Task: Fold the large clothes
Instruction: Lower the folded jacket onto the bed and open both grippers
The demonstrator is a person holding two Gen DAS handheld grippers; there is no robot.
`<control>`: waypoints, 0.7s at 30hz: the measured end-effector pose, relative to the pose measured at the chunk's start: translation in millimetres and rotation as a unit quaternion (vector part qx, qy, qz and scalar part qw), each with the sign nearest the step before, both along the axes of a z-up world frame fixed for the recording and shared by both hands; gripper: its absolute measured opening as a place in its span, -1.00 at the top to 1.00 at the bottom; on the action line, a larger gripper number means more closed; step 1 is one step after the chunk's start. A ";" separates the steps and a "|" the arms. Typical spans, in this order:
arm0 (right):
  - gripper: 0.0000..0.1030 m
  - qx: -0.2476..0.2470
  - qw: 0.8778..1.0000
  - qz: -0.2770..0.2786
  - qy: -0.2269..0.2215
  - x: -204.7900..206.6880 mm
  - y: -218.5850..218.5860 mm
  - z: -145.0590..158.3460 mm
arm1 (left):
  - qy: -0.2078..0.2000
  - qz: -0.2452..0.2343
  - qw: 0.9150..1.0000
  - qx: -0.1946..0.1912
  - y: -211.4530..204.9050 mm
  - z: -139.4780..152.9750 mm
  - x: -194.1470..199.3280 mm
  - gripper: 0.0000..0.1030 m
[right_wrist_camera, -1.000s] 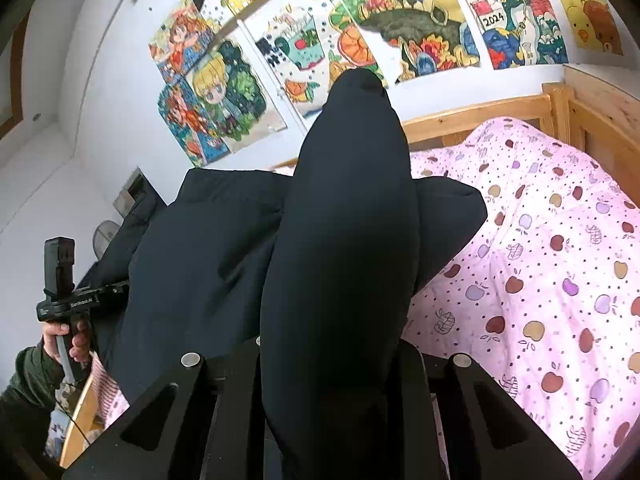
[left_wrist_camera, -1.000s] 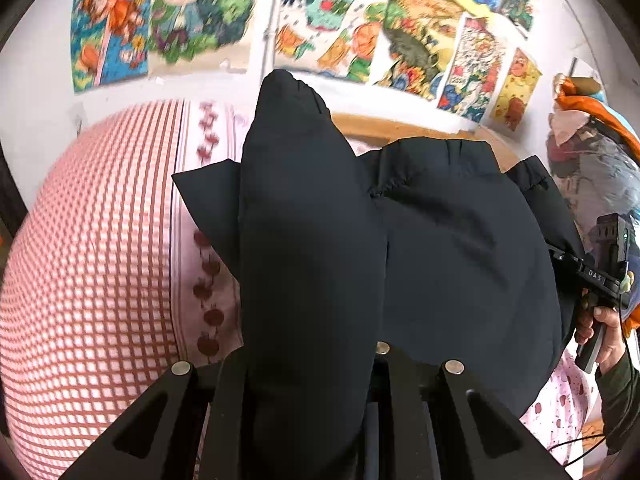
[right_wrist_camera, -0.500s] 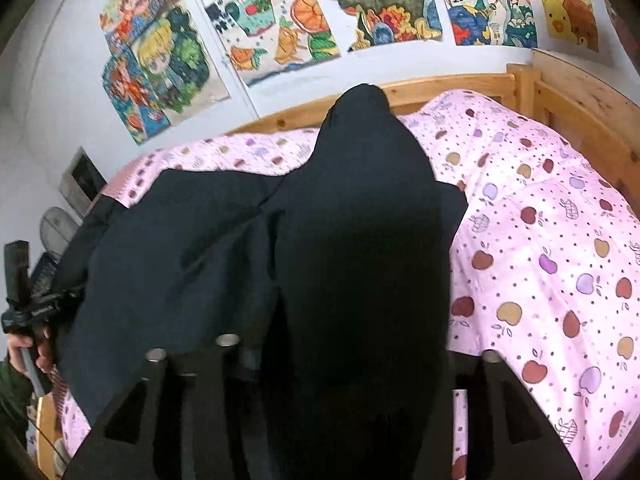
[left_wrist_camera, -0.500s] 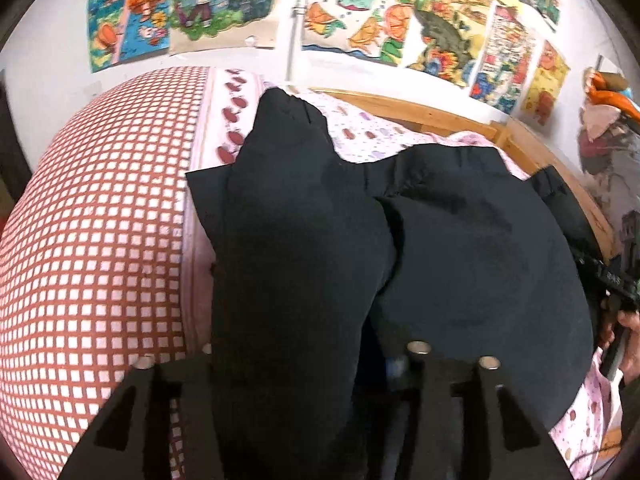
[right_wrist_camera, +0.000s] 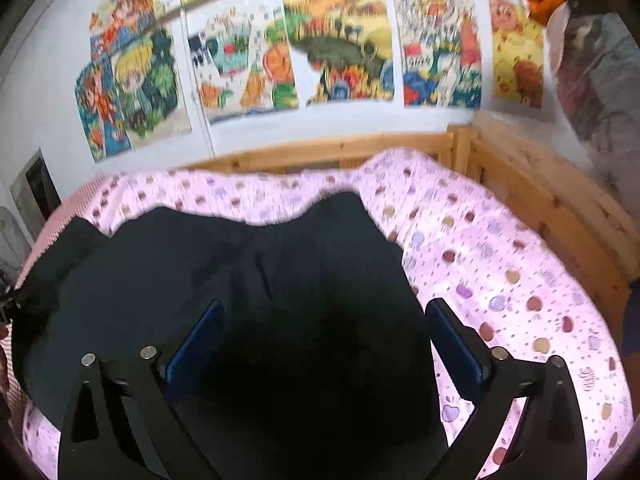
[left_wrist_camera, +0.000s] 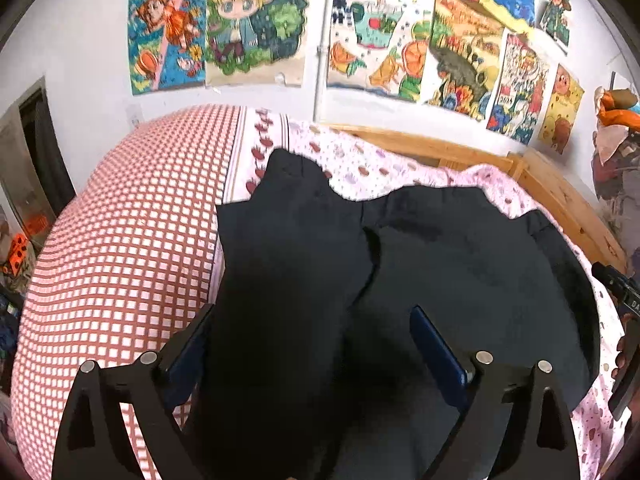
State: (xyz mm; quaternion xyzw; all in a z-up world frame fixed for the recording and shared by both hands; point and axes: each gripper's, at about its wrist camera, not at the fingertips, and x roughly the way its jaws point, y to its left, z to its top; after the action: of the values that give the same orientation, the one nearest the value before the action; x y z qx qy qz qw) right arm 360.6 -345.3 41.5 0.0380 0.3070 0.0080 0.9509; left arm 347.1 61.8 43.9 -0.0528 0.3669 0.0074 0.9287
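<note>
A large black garment [left_wrist_camera: 440, 264] lies folded over on the bed; it also shows in the right wrist view [right_wrist_camera: 240, 264]. My left gripper [left_wrist_camera: 310, 320] is open, its blue-padded fingers [left_wrist_camera: 436, 356] spread either side of the garment's left part, which lies loose between them. My right gripper [right_wrist_camera: 324, 316] is open too, its fingers [right_wrist_camera: 456, 340] spread around the garment's right part. The other gripper's handle shows at the right edge of the left wrist view [left_wrist_camera: 624, 304].
The bed has a pink apple-print sheet [right_wrist_camera: 500, 280] and a red-and-white checked quilt [left_wrist_camera: 120, 240] on the left. A wooden bed frame [right_wrist_camera: 540, 200] runs along the back and right. Colourful drawings [left_wrist_camera: 256, 24] cover the white wall.
Both grippers have opened and let go of the garment. The held-up folds have dropped flat onto the bed, and both cameras have tilted down toward it.
</note>
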 end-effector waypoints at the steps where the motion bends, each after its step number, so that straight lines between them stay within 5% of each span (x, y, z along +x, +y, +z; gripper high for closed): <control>1: -0.94 -0.001 1.000 0.000 -0.007 -5.2 1.6 5.5 | -0.008 0.003 1.000 -0.002 -1.3 4.8 -5.6 -0.91; 10: -0.95 0.000 0.998 0.011 -0.054 -52.1 12.6 56.6 | -0.082 -0.003 0.997 0.011 -24.2 53.9 -63.2 -0.99; 21: -0.95 -0.030 0.995 0.091 -0.021 -117.6 39.9 103.7 | -0.117 -0.012 0.993 0.007 -44.4 96.9 -143.7 -0.99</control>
State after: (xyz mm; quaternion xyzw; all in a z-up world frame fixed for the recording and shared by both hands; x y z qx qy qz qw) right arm 243.0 -305.4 145.2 -0.0191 0.2896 0.0860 0.9531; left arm 203.4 17.3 140.7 -0.0420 0.2562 -0.0077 0.9657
